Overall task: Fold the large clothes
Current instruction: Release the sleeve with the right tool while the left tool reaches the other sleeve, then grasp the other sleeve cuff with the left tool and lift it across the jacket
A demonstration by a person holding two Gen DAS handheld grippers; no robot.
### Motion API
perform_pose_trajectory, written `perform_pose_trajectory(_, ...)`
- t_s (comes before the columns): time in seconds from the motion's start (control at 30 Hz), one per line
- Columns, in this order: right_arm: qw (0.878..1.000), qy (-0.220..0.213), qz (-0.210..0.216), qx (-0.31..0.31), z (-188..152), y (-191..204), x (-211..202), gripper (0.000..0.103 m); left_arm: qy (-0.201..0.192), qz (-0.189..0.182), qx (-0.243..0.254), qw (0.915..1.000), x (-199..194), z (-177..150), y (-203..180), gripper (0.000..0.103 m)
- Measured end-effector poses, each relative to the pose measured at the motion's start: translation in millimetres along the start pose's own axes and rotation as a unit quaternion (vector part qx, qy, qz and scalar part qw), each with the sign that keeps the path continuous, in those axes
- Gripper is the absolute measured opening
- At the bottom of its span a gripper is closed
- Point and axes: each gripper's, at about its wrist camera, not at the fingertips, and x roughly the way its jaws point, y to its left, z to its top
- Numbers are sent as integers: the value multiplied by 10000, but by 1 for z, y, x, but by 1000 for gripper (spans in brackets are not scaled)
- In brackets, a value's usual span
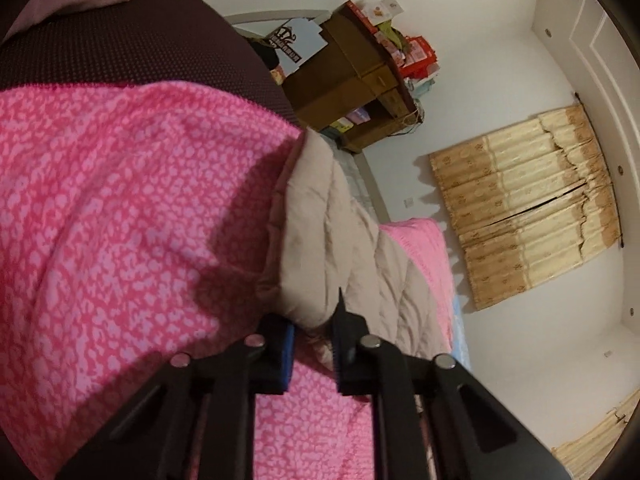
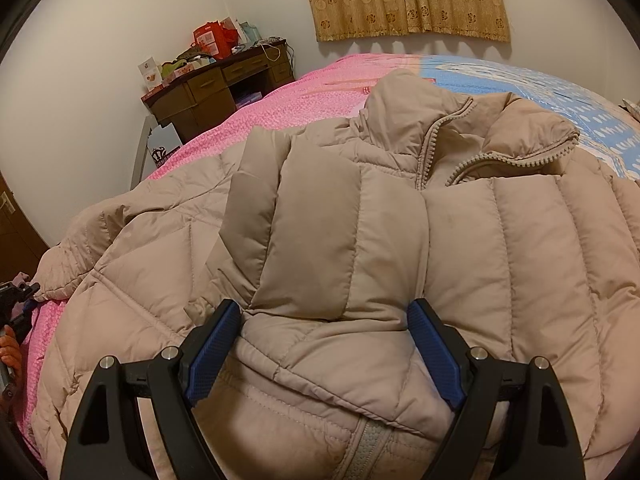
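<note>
Jacket point(image 2: 360, 216) covers the pink bedspread point(image 2: 304, 92) (desk point(image 2: 224, 80) beyond).

This is a bedroom in a home. A bed with a pink blanket point(image 2: 304, 100) fills the room, a brown wooden desk point(image 2: 224, 84) with boxes stands in the corner, and yellow curtains point(image 2: 404, 0) hang on the wall.

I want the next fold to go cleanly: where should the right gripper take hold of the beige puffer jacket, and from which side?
Probably the folded sleeve end lying across the beige puffer jacket, approached from the near hem side. The right gripper already straddles that raised, narrow ridge with jaws open; the flat quilted panels around it offer no edge.
</note>
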Motion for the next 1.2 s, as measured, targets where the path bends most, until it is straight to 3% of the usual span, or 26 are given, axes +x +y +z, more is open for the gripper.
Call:
perform_pose_trajectory(0.2, 10000, -4, 1, 7, 0, 0, 0, 86, -178, 24, 469, 9987, -10, 5, -25, 8)
perform_pose_trajectory(0.57, 10000, -17, 13, 22, 0, -1, 0, 86, -482, 4, 800, 9956, -11, 25, -48, 7)
perform_pose_trajectory(1.2, 10000, -26, 13, 31, -1, 0, 0, 86, -841, -698, 1482, 9829, -20, 53, -123, 7)
